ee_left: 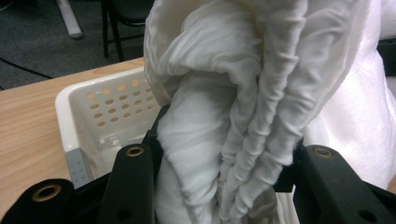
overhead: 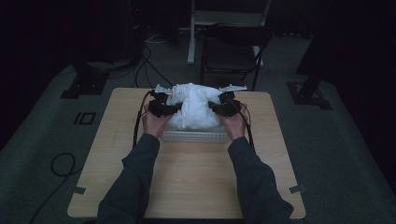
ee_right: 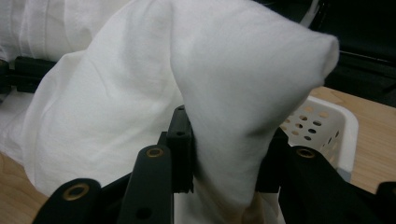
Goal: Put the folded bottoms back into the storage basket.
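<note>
We hold the white cloth point(overhead: 194, 109) bunched over the basket point(overhead: 194, 136) on the table point(overhead: 187, 177), left gripper point(overhead: 172, 108) and right gripper point(overhead: 215, 107) each clenched on a fold; likely it is not yet fully tucked inside.

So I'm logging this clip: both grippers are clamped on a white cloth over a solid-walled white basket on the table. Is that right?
Not quite. The basket isn't solid-walled; the left gripper view shows rows of holes in its wall. The rest stands: the left gripper and right gripper are both shut on the white cloth over the basket on the table.
</note>
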